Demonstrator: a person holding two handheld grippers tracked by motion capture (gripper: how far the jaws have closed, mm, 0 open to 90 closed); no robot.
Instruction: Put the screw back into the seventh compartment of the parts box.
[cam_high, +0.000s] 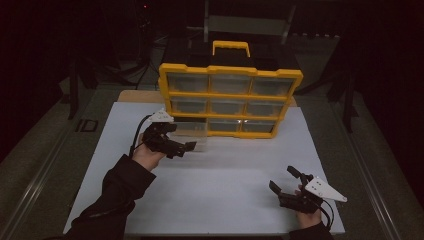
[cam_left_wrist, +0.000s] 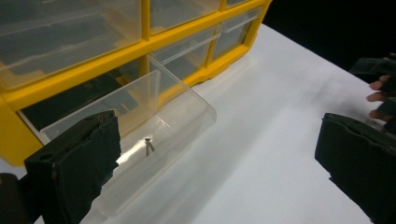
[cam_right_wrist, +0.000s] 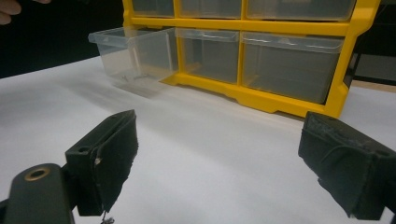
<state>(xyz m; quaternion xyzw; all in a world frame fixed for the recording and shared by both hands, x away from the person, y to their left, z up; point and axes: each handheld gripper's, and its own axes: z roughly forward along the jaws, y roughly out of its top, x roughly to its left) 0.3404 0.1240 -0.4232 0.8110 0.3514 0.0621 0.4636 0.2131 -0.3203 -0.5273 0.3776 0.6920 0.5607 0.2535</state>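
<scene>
My left gripper (cam_high: 189, 148) is spread wide and holds nothing; it hangs just in front of the pulled-out drawer (cam_left_wrist: 154, 121), its jaws either side of the drawer's front corner in the left gripper view; inside that clear drawer I see one small screw (cam_left_wrist: 149, 145) lying on the bottom; the drawer juts from the bottom-left slot of the yellow cabinet (cam_high: 230, 95), which stands upright at the far side of the white table (cam_high: 220, 190); its other drawers sit pushed in. My right gripper (cam_high: 284, 181) is also spread and empty, low over the table's near right corner, well apart from the cabinet; from its view the drawer (cam_right_wrist: 133, 53) shows at the far left.
</scene>
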